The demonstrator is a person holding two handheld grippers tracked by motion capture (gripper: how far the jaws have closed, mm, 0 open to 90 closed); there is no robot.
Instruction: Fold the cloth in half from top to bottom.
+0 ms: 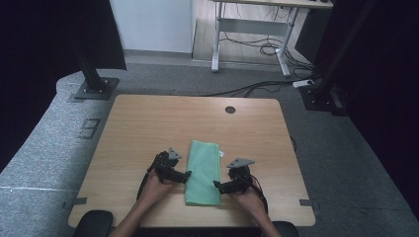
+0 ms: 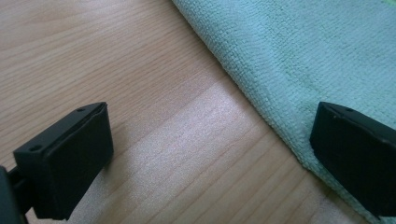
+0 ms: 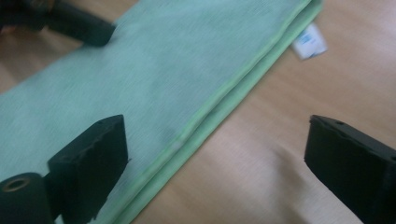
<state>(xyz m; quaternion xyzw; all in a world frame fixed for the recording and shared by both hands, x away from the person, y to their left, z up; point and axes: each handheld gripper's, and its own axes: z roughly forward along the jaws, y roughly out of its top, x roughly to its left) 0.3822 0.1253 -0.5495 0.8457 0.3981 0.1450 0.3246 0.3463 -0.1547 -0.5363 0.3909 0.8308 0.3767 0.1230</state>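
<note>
High view first: a folded green cloth [image 1: 203, 173] lies flat on the wooden table [image 1: 148, 123], lengthwise away from the person, close to the table's near edge and about mid-width. The left gripper [image 1: 187, 175] sits right at the cloth's left long edge, tips pointing in at it. The right gripper [image 1: 217, 185] does the same at the cloth's right long edge, a little nearer the person than the left one. Both hands come in from the near side of the cloth. A small white tag [image 1: 222, 154] pokes out of the cloth's right edge, up toward its far end. Further back on the table, well beyond the cloth, there's a dark round hole [image 1: 230, 109].

Left gripper view: jaws stand wide apart with nothing clamped. One jaw hangs over bare wood beside the cloth [image 2: 303, 56], the other sits over the cloth's edge, so the edge runs between them. Can't tell if that jaw actually touches the fabric.

Right gripper view: same deal, jaws spread wide, holding nothing. The stacked, hemmed edge of the cloth [image 3: 154, 79] runs diagonally between them, one jaw over the fabric and one over the table. The tag [image 3: 309, 41] lies on the wood just off the cloth's edge, and the left gripper [image 3: 100, 33] rests at the cloth's opposite edge.
</note>
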